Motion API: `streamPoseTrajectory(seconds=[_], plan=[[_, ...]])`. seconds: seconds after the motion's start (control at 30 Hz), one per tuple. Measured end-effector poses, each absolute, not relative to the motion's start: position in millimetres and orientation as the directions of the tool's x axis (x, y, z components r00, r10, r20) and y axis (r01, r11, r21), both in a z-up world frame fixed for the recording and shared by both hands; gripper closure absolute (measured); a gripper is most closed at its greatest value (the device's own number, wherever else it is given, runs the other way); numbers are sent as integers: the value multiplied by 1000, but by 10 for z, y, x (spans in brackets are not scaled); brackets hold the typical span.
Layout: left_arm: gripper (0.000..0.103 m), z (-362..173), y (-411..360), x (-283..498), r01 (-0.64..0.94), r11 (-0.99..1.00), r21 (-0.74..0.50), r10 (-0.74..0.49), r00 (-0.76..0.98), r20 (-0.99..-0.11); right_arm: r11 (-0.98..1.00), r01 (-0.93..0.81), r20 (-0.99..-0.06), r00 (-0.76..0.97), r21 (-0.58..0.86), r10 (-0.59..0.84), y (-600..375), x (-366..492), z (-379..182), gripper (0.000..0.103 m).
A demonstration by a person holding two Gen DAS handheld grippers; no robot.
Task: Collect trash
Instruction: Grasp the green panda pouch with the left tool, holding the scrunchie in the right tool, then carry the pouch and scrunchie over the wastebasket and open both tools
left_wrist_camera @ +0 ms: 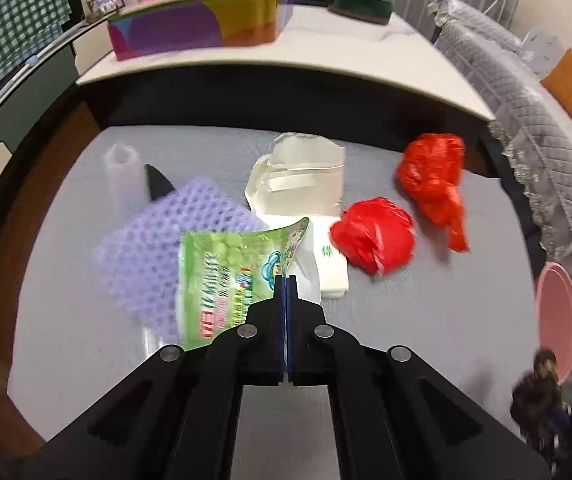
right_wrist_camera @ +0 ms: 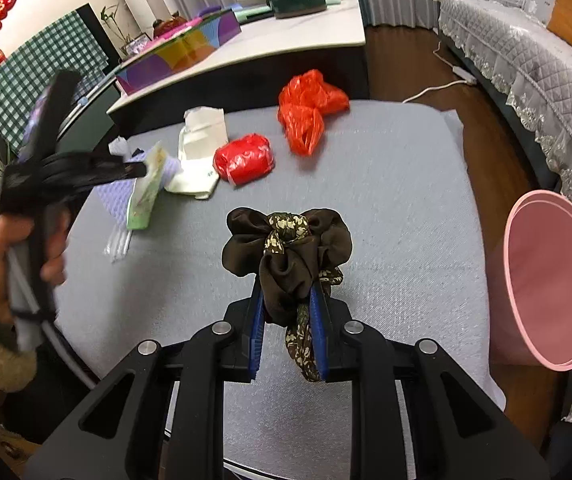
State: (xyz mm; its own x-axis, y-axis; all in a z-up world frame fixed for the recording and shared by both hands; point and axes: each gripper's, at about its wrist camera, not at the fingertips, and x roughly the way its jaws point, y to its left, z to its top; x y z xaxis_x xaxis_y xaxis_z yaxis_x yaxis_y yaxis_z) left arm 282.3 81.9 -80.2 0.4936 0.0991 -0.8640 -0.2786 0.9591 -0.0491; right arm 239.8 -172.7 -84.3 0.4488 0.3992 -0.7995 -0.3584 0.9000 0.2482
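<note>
My left gripper [left_wrist_camera: 286,280] is shut on a green snack wrapper [left_wrist_camera: 225,280] and holds it above the grey mat [left_wrist_camera: 85,340]; the wrapper also shows in the right wrist view [right_wrist_camera: 145,196], with the left gripper [right_wrist_camera: 141,169]. My right gripper [right_wrist_camera: 288,292] is shut on a dark brown scrunchie [right_wrist_camera: 286,248] with a floral bow, above the mat [right_wrist_camera: 386,200]. A pink bin [right_wrist_camera: 550,292] stands to its right, off the mat. Two red plastic bags [left_wrist_camera: 374,236] [left_wrist_camera: 434,172], white tissue packs [left_wrist_camera: 302,176] and a purple foam net [left_wrist_camera: 145,240] lie on the mat.
A low white table [left_wrist_camera: 326,52] with a colourful box [left_wrist_camera: 193,28] stands behind the mat. A grey quilted sofa [left_wrist_camera: 534,120] runs along the right. A clear plastic piece [left_wrist_camera: 119,168] lies at the mat's far left. A white cable [right_wrist_camera: 438,88] lies on the wooden floor.
</note>
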Motion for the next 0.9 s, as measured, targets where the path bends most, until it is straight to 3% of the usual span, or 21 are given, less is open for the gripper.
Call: streamPoseTrajectory(seconds=[0.27,0.5,0.7,0.9], plan=[[103,-374,594,2268,-203,977,-71,56,557,-829,916,-329,-787,491,229,373,-1868,2356,-787,82],[103,7,244,2005,-118,990,-80,11,624,-782,920,-256,-748,537,297,391,-2241,2298,-546,82],[103,272,-76,2031,-27,993,-115,-70,651,-755,909,-208,-680,608,361,410,-2677,2259,-163,82],[103,374,-686,2354,91,986,-137,-164,646,-745,951,-138,-675,677,276,294,-3192,2321,12,82]])
